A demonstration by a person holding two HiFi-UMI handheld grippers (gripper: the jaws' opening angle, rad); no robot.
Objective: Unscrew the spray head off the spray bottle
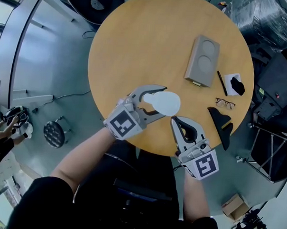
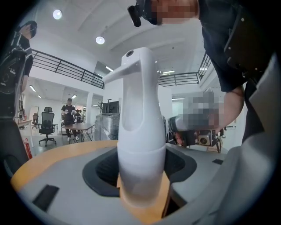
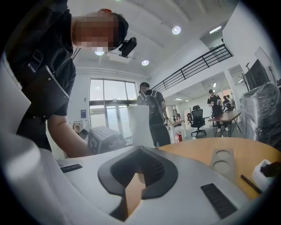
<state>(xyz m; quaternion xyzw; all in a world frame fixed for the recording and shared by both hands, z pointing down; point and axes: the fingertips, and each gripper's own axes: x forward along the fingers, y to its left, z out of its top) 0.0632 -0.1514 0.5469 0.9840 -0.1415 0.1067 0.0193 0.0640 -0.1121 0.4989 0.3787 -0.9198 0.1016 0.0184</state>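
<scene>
A white spray bottle [image 1: 170,101] with its spray head on is held over the near edge of the round wooden table [image 1: 146,40]. My left gripper [image 1: 159,102] is shut on the bottle's body. In the left gripper view the bottle [image 2: 139,136] stands upright between the jaws, and its spray head [image 2: 131,66] points left. My right gripper [image 1: 173,119] is just to the right of the bottle, shut with nothing in it. In the right gripper view the bottle's body [image 3: 140,125] rises just beyond the shut jaws of the right gripper [image 3: 139,151].
On the table's right side lie a grey block with two round recesses [image 1: 203,60], a black pen [image 1: 222,83], glasses [image 1: 225,103], a black object [image 1: 221,122] and a white card [image 1: 236,85]. A stool [image 1: 55,134] stands on the floor at left.
</scene>
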